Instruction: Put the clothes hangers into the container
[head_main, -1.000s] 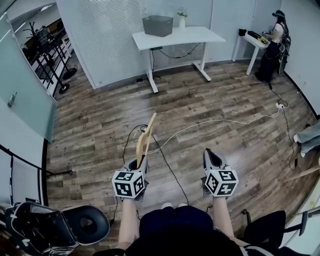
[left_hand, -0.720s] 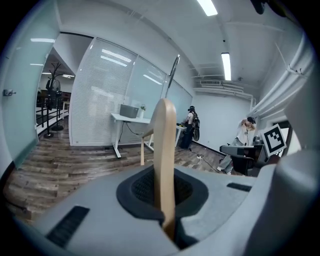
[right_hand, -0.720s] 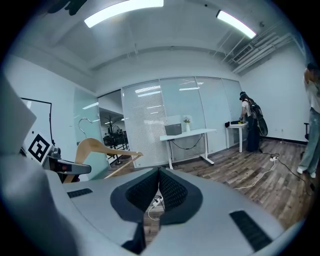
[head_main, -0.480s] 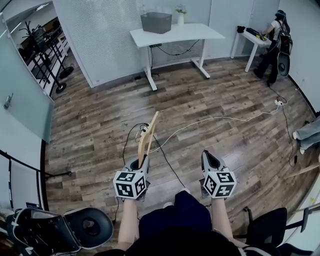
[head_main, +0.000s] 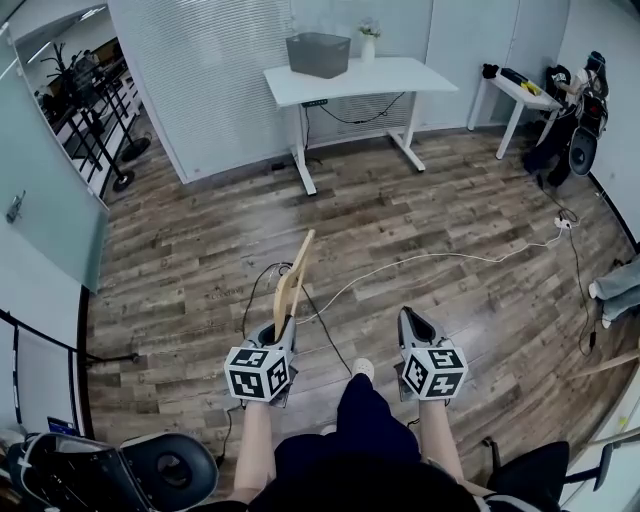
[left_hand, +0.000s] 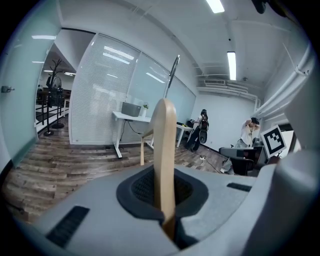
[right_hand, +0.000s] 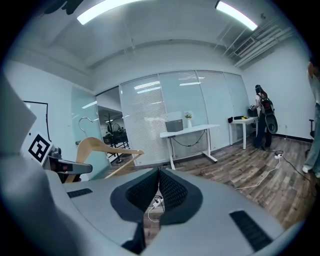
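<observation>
While we stand well back from the white table (head_main: 360, 75), the head view shows our left gripper (head_main: 283, 328) closed on a wooden clothes hanger (head_main: 294, 272), which points forward and up over the plank floor. The grey container (head_main: 318, 53) sits towards the table's left end, well apart from us, so we judge that the carry across the room is not yet done. Our right gripper (head_main: 413, 325) hangs beside the left at about the same height, with nothing showing in it.

From the left gripper view, the jaws press together low on the hanger's (left_hand: 164, 150) flat wooden arm, and the wood rises upright out of the pads. We judge that this edge-on hold stops it swinging as we walk. The metal hook (left_hand: 173, 75) rises beyond.

From the right gripper view, the jaws meet with nothing between them, and only a floor cable (right_hand: 154, 204) shows below. We judge this gripper is free to steady the hanger at the container (right_hand: 174, 125).
</observation>
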